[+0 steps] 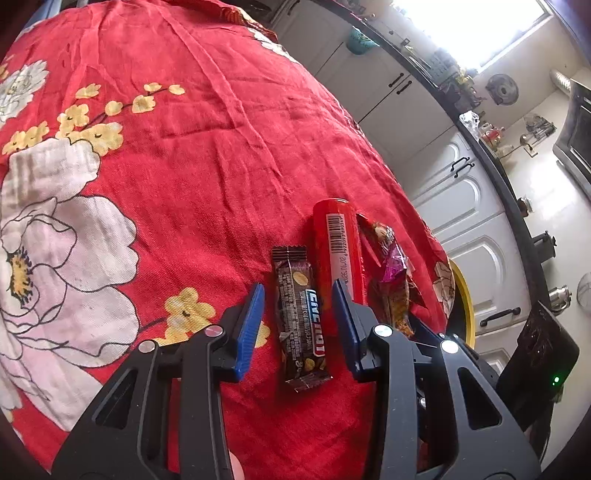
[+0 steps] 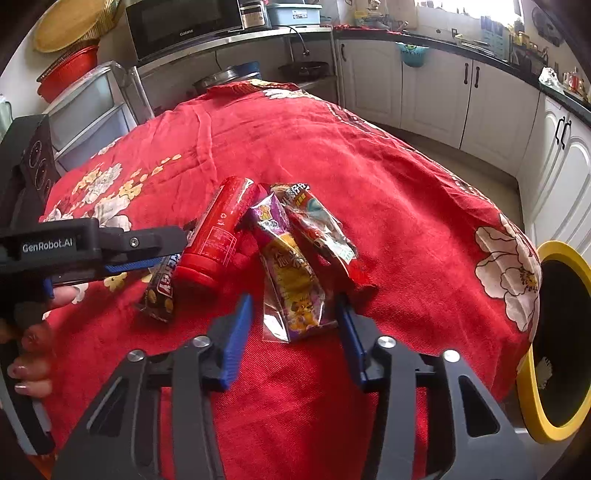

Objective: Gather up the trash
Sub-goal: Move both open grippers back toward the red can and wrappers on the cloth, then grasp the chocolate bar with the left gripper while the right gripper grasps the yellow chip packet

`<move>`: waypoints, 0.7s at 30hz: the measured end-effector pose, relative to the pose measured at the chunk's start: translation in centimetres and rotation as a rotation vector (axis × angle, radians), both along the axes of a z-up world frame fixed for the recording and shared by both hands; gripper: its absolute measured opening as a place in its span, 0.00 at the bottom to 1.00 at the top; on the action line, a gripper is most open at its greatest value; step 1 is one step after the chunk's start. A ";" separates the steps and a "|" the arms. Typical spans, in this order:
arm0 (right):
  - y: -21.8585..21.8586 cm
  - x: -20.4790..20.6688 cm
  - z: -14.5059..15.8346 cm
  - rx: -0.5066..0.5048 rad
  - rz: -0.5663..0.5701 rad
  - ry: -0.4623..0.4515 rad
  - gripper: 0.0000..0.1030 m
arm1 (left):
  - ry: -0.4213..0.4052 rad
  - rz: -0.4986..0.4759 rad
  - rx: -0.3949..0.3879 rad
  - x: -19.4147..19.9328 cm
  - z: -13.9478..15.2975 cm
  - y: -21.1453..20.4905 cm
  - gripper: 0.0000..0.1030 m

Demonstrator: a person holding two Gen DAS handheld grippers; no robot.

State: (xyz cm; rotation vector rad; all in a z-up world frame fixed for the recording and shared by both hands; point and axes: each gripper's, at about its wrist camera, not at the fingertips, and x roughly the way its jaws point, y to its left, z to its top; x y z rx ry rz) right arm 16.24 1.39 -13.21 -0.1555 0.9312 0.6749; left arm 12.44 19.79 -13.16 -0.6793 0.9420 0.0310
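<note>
Red floral tablecloth (image 1: 207, 155) covers the table on which all 4 pieces of trash lie, with white kitchen cabinets (image 2: 436, 88) and a microwave (image 2: 184, 26) behind it.

Your left gripper (image 1: 298, 314) hangs low over the cloth with its 2 blue fingers (image 1: 251, 325) spread apart; the dark snack bar wrapper (image 1: 301, 321) lies lengthwise between them, touched by neither. Just beside that wrapper, on its right, lies the red tube (image 1: 338, 243) (barcode side up), and beyond the tube the crumpled purple and yellow wrapper (image 1: 391, 273).

Your right gripper (image 2: 293, 321) likewise stands apart, its blue fingers (image 2: 236, 336) flanking the near end of the purple and yellow wrapper (image 2: 291, 280); whether either finger touches the plastic cannot be told. A red and clear wrapper (image 2: 321, 229) lies against that wrapper's far side, and the red tube (image 2: 214, 236) lies to the left, its cap end toward you. From this view the left gripper (image 2: 122, 251) enters at the left edge, over the dark snack bar wrapper (image 2: 160, 291).

At the table's right edge, below the cloth's hem, stands the yellow-rimmed bin (image 2: 532, 373) with its dark opening facing up; a small pale scrap shows inside.
</note>
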 end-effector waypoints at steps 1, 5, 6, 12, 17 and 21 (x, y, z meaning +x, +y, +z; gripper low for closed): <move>-0.1 0.0 0.0 0.002 -0.001 0.000 0.33 | 0.003 0.001 -0.004 0.0 -0.2 0.2 0.28; -0.4 -0.1 0.0 0.009 -0.002 0.000 0.24 | 0.007 -0.008 0.025 -0.2 -0.5 0.2 0.22; -0.5 -0.2 0.1 0.012 -0.003 0.001 0.23 | 0.006 -0.011 0.031 -0.2 -0.5 0.2 0.21; -1.1 -1.0 0.3 0.035 -0.001 0.013 0.19 | 0.000 -0.033 0.050 -0.3 -0.6 0.2 0.17; -1.4 -1.9 0.3 0.047 0.005 0.024 0.18 | 0.003 -0.066 0.111 -0.3 -0.3 -0.6 0.16; -1.7 -2.5 0.5 0.056 0.013 0.029 0.16 | 0.006 -0.087 0.158 -0.5 0.0 -1.2 0.14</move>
